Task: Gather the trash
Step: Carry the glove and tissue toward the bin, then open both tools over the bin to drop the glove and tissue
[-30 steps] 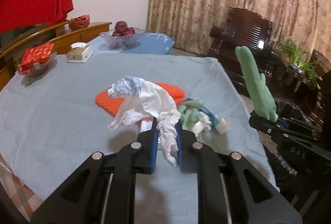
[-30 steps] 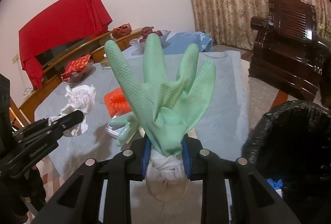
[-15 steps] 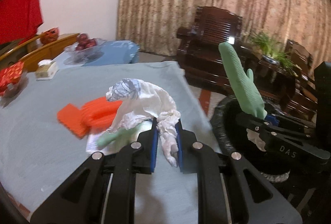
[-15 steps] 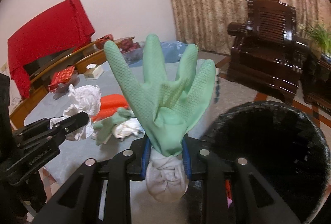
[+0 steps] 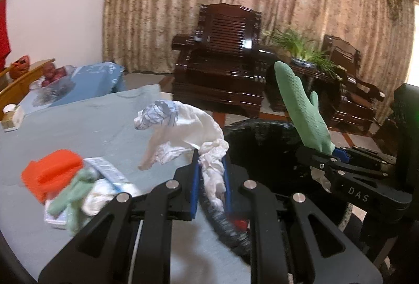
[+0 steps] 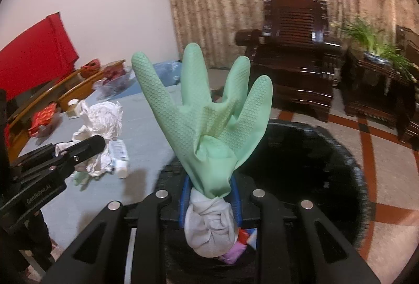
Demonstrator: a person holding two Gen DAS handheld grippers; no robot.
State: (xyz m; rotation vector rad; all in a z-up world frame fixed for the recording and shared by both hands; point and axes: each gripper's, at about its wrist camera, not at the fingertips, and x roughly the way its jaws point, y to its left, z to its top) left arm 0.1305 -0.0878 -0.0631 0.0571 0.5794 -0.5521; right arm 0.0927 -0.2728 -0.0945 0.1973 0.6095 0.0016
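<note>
Left gripper (image 5: 210, 174) clamps crumpled white paper (image 5: 183, 132) between blue pads, while right gripper (image 6: 209, 195) pinches the green rubber glove (image 6: 207, 116) upright.

i see the table (image 5: 104, 126) under a grey-blue cloth, with an orange packet (image 5: 49, 174), a green glove (image 5: 73, 195) and a tissue box (image 5: 11, 116) on it.

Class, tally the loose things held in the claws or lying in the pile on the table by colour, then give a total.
Green: 2, glove, glove
White: 3, tissue, wad, tube
Orange: 1, cloth
Total: 6
</note>
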